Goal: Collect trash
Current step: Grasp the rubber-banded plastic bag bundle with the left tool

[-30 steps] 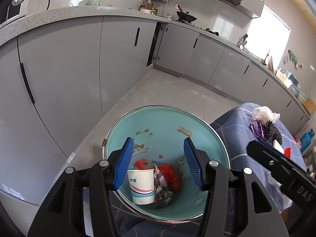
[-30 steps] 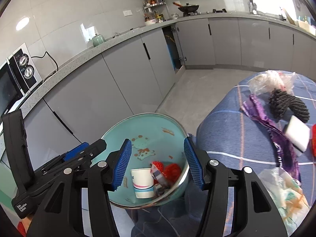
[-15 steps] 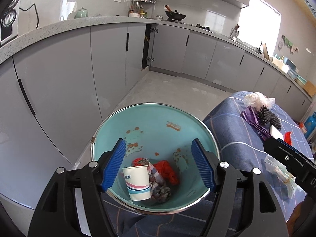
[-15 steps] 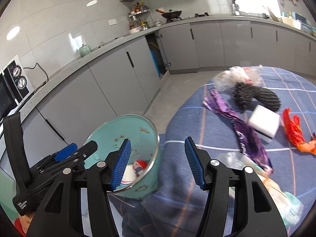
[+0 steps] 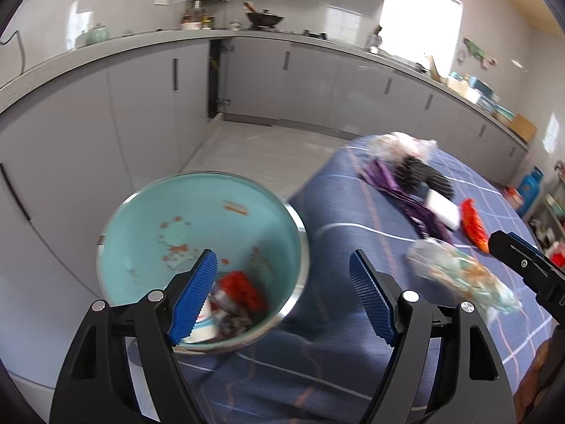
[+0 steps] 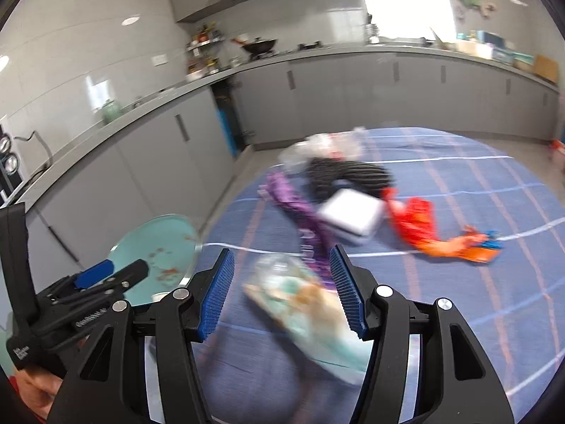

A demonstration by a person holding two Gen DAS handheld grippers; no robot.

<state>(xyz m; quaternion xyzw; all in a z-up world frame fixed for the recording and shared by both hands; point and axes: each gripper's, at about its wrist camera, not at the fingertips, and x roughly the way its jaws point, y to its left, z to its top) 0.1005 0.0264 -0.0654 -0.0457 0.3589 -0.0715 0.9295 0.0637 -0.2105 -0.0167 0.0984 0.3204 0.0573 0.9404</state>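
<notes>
Right gripper (image 6: 280, 291) jaws stood wide open, empty, straddling the crumpled plastic bag (image 6: 310, 312); left gripper (image 5: 282, 295) jaws likewise open beside the teal bowl (image 5: 197, 226).

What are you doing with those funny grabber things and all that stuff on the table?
Someone is tidying trash off the blue tablecloth into a teal bin, which already holds a paper cup and wrappers. Both grippers are open and empty. The right gripper points at a crumpled plastic bag, probably next. A purple wrapper, white block and red wrapper wait.
</notes>
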